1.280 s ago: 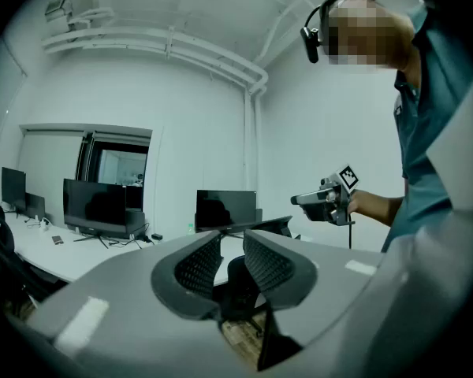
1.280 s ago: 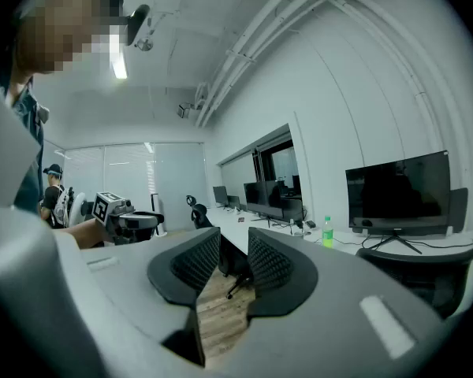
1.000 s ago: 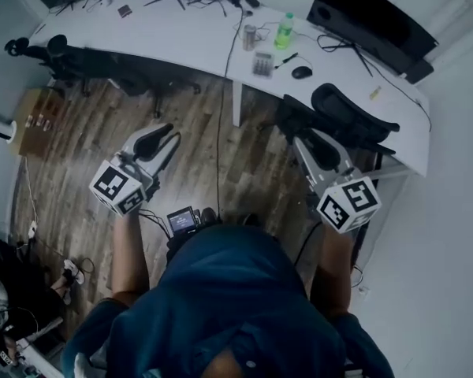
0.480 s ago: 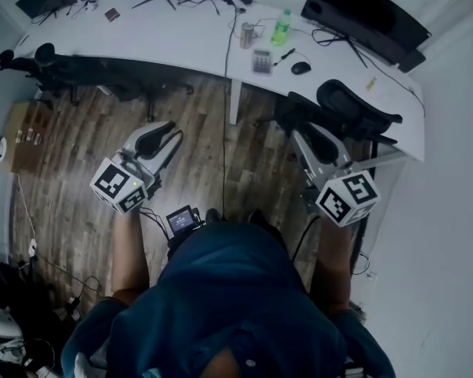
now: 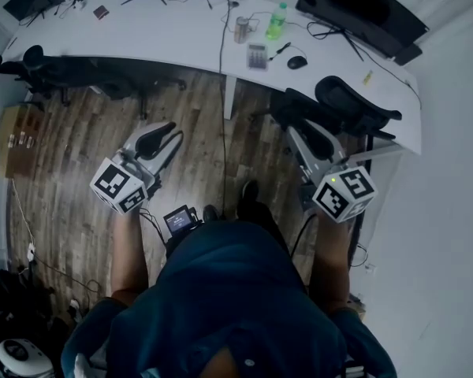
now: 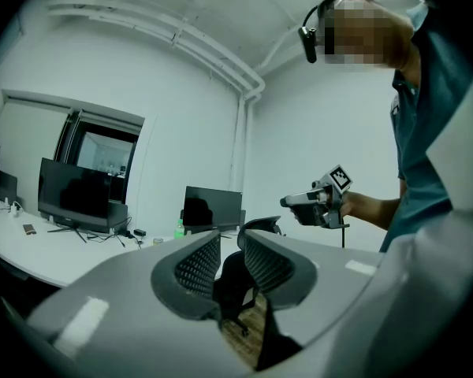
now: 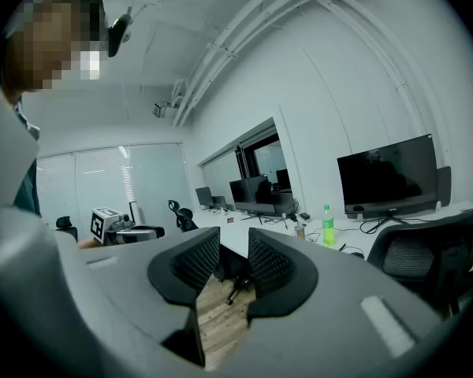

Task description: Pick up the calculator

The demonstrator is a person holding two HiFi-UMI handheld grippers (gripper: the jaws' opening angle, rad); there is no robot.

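The calculator [image 5: 257,56] is a small grey keypad lying flat on the long white desk [image 5: 158,38], near its front edge between a metal can and a mouse. Both grippers hang over the wooden floor, well short of the desk, and hold nothing. My left gripper [image 5: 164,129] [image 6: 229,239] is shut and points toward the desk. Further right, my right gripper [image 5: 303,135] [image 7: 234,239] is also shut, beside a black office chair [image 5: 355,109]. Neither gripper view shows the calculator clearly.
On the desk near the calculator stand a green bottle [image 5: 277,20], a can [image 5: 242,30], a mouse [image 5: 297,62] and a dark monitor [image 5: 355,10] with cables. More chairs [image 5: 39,57] stand at the far left. A cardboard box [image 5: 20,136] sits on the floor.
The person has stepped a little toward the desk, and feet now show on the floor. Both grippers were carried along at the same height. Their jaws stayed shut.
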